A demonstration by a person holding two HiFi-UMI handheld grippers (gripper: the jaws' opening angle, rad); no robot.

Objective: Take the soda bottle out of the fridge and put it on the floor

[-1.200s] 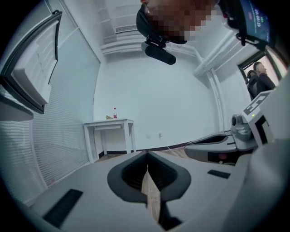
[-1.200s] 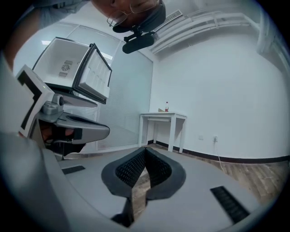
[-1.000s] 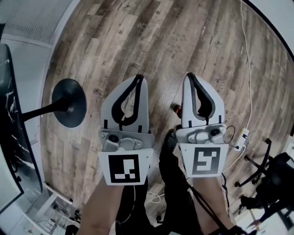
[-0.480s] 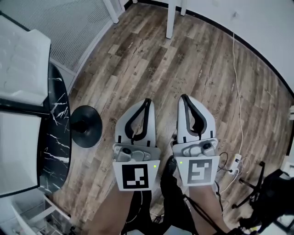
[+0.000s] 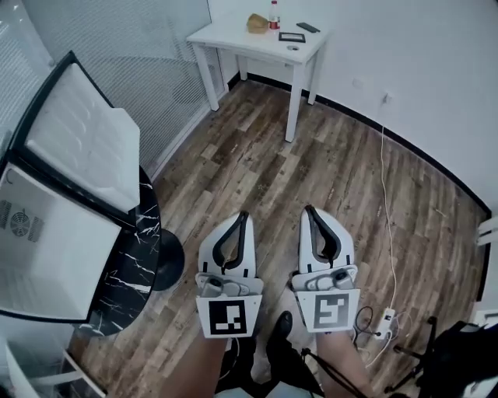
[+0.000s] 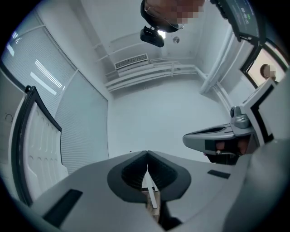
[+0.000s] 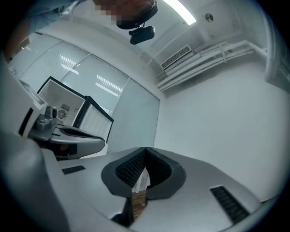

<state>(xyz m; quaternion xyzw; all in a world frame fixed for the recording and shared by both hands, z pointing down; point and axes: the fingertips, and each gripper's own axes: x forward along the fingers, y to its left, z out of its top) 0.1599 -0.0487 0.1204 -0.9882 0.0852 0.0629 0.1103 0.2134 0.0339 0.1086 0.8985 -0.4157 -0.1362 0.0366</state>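
My left gripper (image 5: 243, 214) and right gripper (image 5: 310, 209) are held side by side over the wooden floor (image 5: 342, 167). Both are shut with nothing between the jaws. The left gripper view shows its tips (image 6: 147, 155) meeting, and the right gripper view shows the same (image 7: 145, 150). The white fridge (image 5: 47, 256) stands at the left on a black marble table (image 5: 128, 264), and its door (image 5: 82, 140) hangs wide open. I see no bottle inside the fridge or on the floor. A small bottle with a red label (image 5: 274, 14) stands on the white table (image 5: 257, 39) far ahead.
A white cable (image 5: 385, 202) runs down the floor to a power strip (image 5: 381, 334) at the right. Black stand legs and gear (image 5: 459, 357) fill the lower right corner. The marble table's round black base (image 5: 170, 260) is just left of my left gripper. White walls lie ahead.
Both grippers have risen together, still shut. The view has lifted from bare floor to take in the fridge and the white table. A red-capped thing by the right gripper no longer shows.
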